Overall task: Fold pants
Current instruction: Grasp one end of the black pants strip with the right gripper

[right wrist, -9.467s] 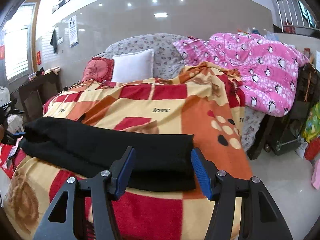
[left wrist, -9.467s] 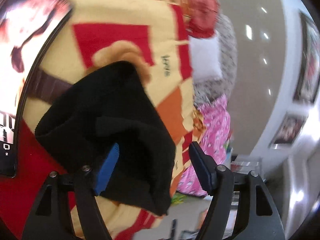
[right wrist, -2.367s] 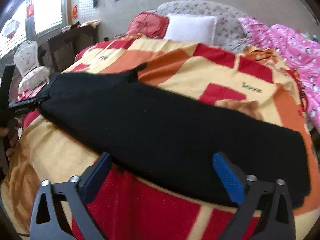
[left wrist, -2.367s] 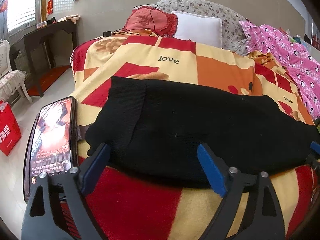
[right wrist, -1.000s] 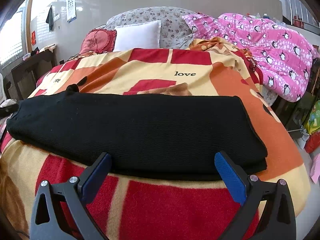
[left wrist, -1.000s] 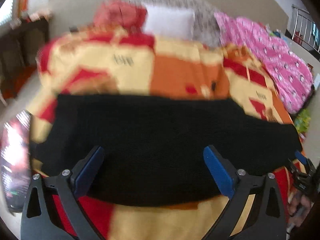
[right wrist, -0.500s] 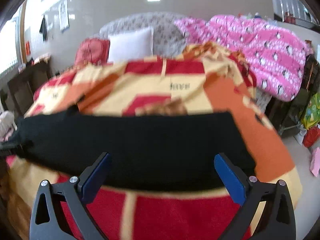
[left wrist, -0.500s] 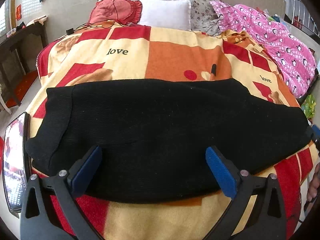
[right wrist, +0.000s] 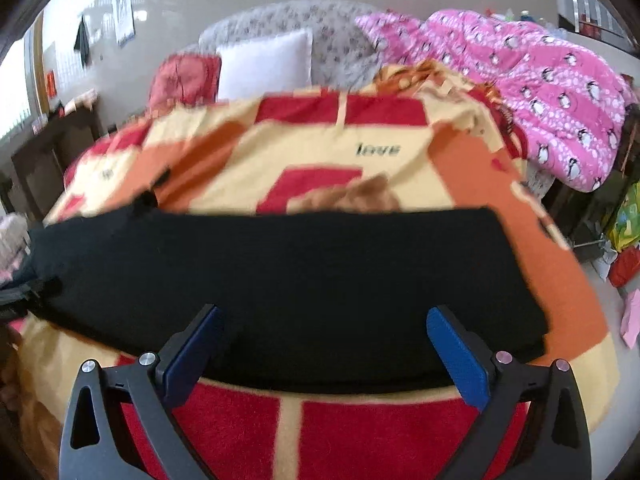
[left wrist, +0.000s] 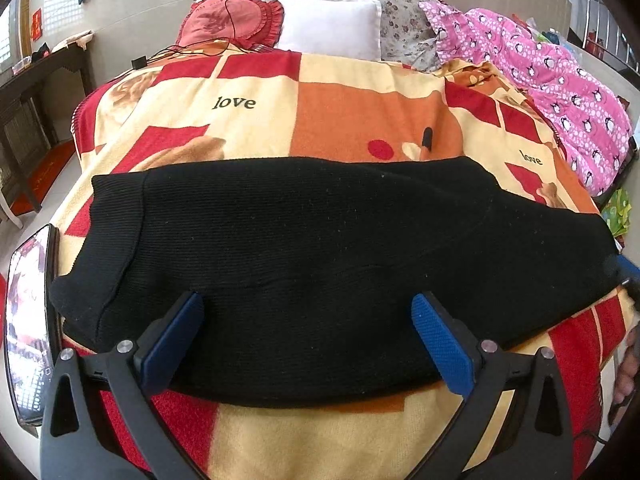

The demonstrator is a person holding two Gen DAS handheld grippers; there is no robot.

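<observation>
The black knit pants (left wrist: 320,248) lie flat as a long folded band across the near part of the bed, on a red, orange and cream blanket (left wrist: 320,112). My left gripper (left wrist: 308,336) is open and empty, its blue pads just over the near edge of the pants. My right gripper (right wrist: 322,344) is open and empty too, over the pants (right wrist: 288,280) near their right end. The right gripper's tip shows at the pants' far right end in the left wrist view (left wrist: 626,272).
A phone (left wrist: 28,320) with a lit screen lies at the bed's left edge beside the pants. A white pillow (left wrist: 328,26), a red cushion (left wrist: 228,20) and a pink penguin quilt (left wrist: 560,80) sit at the head and right side. Dark wooden furniture (left wrist: 36,92) stands left.
Both grippers have stayed open over the lying pants. The left view has shifted rightward along the pants over the last second; the right view has moved closer to the pants.
</observation>
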